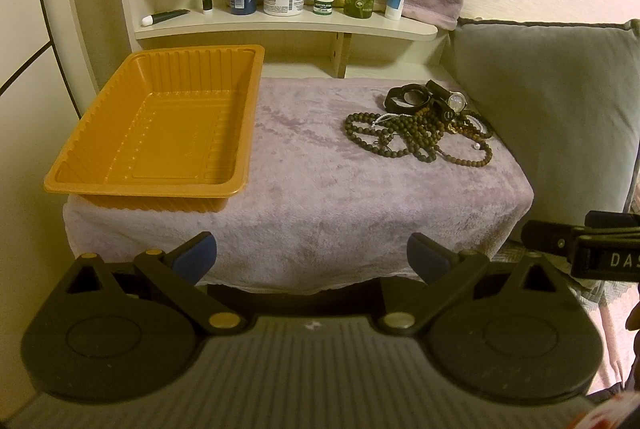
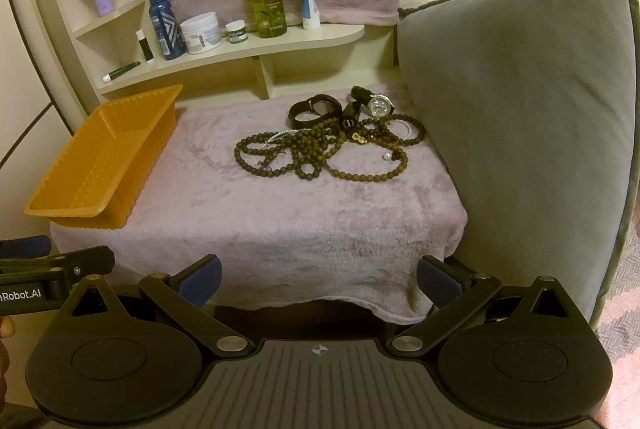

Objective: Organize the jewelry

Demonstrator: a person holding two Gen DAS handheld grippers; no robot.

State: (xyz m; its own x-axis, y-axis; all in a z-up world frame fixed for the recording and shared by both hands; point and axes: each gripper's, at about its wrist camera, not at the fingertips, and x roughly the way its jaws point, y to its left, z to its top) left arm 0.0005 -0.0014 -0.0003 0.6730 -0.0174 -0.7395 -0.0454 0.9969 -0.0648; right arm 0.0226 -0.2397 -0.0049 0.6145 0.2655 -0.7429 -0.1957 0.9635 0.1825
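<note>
Nearest, the left gripper (image 1: 312, 255) and right gripper (image 2: 319, 275) are held level side by side just short of the front edge of the towel-covered stand (image 2: 280, 225), each with its blue-padded fingers spread wide apart and holding nothing. Farther on, the orange tray (image 1: 160, 133) sits empty at the stand's left. The tangled pile of beaded necklaces (image 2: 320, 149) with a wristwatch (image 2: 378, 106) lies at the back right, beside a grey cushion (image 2: 520, 109), below a shelf of bottles (image 2: 240, 45).

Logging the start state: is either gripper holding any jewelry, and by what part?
Nothing is held. The left gripper and right gripper are both open and empty; the jewelry pile lies untouched.
</note>
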